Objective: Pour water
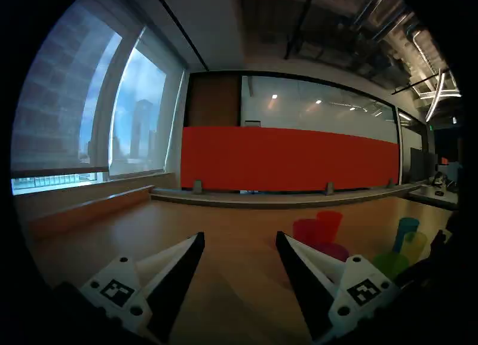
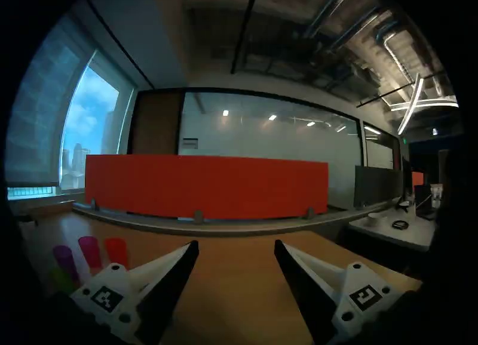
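on the right of the wooden tabletop (image 1: 179, 219) stand translucent red plastic cups (image 1: 327, 223), so the wide-open, empty left gripper (image 1: 239, 236) and right gripper (image 2: 236, 244) should square up before closing.

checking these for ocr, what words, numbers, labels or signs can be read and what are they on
No words or numbers can be read.
Left claw and right claw: square black-and-white markers with coded patterns, not text.
Small sign on the glass wall: too blurred to read.
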Available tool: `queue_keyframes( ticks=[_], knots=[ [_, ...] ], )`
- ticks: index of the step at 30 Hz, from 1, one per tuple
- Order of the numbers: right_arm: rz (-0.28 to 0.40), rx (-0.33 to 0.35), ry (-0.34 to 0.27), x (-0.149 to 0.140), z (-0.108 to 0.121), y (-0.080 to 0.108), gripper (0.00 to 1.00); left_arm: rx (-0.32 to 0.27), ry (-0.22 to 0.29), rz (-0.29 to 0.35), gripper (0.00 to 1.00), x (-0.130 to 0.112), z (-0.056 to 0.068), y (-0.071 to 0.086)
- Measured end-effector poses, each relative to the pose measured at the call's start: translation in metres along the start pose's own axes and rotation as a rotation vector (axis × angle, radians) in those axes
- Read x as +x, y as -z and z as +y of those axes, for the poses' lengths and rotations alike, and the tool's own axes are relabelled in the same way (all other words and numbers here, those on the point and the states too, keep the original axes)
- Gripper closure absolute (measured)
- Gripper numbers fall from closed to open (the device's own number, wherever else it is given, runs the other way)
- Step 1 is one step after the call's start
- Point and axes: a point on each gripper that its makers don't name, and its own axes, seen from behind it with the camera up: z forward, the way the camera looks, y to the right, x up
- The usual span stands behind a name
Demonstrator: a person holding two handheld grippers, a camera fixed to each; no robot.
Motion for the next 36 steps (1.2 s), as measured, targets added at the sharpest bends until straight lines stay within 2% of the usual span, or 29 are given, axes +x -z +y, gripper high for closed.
queue_keyframes(
  ticks=[6, 23, 36],
  knots=[
    [0.005, 0.003, 0.003, 0.003, 0.000, 0.001, 0.02, -0.010, -0.033, 0.000, 0.12, -0.003, 0.005, -0.003],
    [0.008, -0.004, 0.007, -0.004, 0.007, 0.005, 0.02, -0.005, -0.037, -0.001, 0.12, -0.003, 0.006, -0.003],
    [-0.022, 0.058, 0.047, -0.052, -0.026, -0.004, 0.01, -0.004, -0.038, -0.001, 0.12, -0.003, 0.006, -0.003]
  ],
)
